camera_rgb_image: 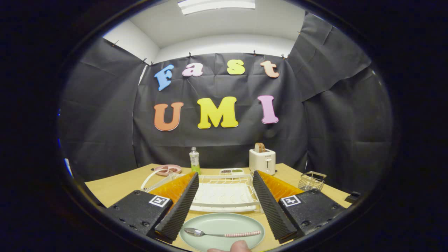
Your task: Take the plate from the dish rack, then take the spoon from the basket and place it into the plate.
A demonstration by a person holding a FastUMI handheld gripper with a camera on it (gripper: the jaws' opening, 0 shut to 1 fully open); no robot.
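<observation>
At the far left of the wooden bench (115, 189) sits a pink dish (167, 169) with small dark items in it, and just to its right stands a clear bottle (194, 160) with a green base. Nearer, the white dish rack (224, 196) lies flat on the bench with nothing standing in it, seen between the fingers; a small tray (231, 171) of dark bits rests beyond its far edge. The gripper (225, 203) is spread wide and holds nothing. Just ahead of the fingers lies the pale green plate (222, 235), and the spoon (220, 233) rests across it, bowl to the left, patterned pink handle to the right. A fingertip (240, 246) shows at the plate's near rim. Farther right, a white toaster (262, 160) holds a slice of bread, and the wire basket (311, 180) stands near the bench's right edge.
</observation>
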